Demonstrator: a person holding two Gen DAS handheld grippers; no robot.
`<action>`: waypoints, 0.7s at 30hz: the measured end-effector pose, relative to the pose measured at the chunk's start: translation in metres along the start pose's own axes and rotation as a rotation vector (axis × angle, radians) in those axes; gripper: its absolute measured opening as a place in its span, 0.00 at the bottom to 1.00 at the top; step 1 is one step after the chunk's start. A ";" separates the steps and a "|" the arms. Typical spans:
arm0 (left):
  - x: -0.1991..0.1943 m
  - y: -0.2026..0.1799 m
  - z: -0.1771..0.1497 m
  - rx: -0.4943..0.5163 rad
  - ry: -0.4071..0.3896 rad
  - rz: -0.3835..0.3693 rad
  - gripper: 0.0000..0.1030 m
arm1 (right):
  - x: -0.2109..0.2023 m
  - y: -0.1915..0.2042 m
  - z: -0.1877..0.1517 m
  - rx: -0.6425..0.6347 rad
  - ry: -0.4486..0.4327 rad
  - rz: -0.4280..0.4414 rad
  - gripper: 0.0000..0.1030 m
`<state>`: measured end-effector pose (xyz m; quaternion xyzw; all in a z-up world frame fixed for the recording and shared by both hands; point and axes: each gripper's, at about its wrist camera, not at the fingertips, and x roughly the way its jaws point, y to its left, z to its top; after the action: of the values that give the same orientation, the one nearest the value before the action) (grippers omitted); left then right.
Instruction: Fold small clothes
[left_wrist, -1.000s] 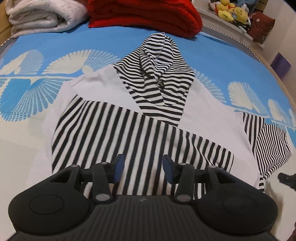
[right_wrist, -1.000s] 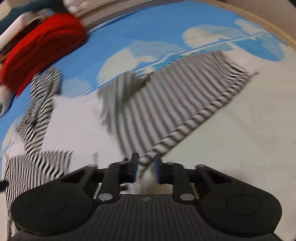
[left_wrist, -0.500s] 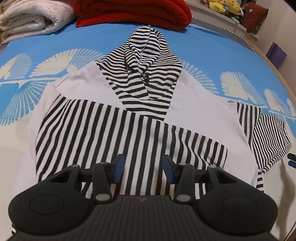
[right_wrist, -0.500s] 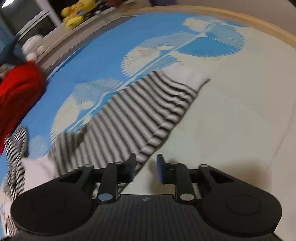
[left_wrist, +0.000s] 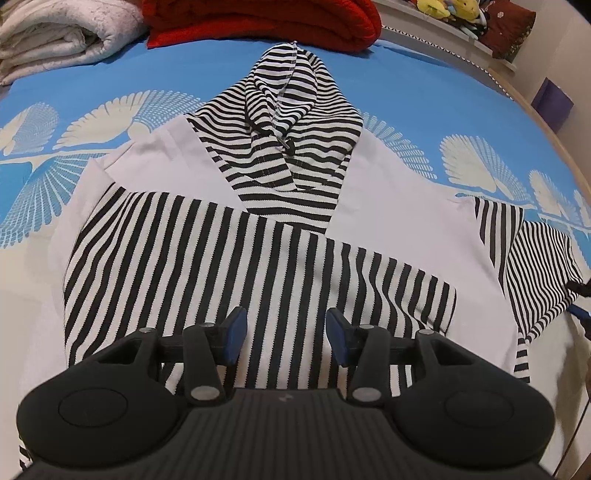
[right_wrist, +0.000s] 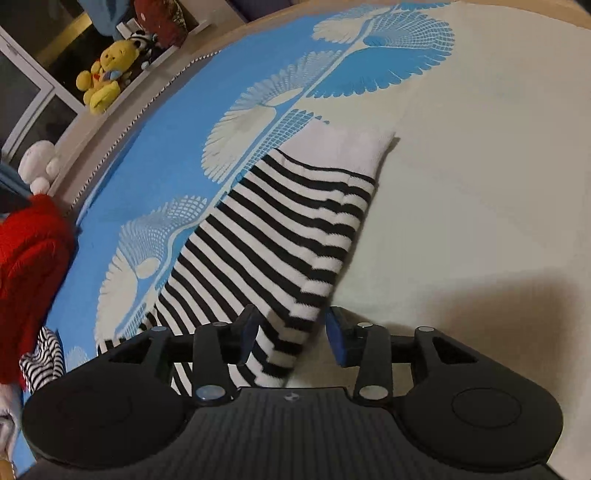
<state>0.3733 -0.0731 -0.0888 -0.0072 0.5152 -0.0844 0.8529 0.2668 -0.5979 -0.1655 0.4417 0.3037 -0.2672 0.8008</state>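
Lying flat, striped hoodie (left_wrist: 258, 258), one sleeve folded across, left tool (left_wrist: 283, 330) and right tool (right_wrist: 291, 334) both released

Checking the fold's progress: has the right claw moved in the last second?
Yes. The right claw slid outward along the striped sleeve toward its white cuff, away from the red blanket, now at the frame's left edge.
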 end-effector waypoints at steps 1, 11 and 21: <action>0.000 0.001 0.000 0.001 -0.001 0.001 0.51 | 0.002 0.000 0.000 0.003 -0.009 0.004 0.42; -0.018 0.047 0.005 -0.080 -0.033 0.032 0.51 | -0.027 0.061 -0.011 -0.153 -0.241 -0.123 0.06; -0.051 0.126 0.016 -0.239 -0.091 0.053 0.51 | -0.146 0.261 -0.251 -1.263 -0.126 0.618 0.09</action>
<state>0.3808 0.0574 -0.0490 -0.0989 0.4824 0.0005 0.8703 0.2877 -0.2344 -0.0246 -0.0578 0.2145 0.1745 0.9593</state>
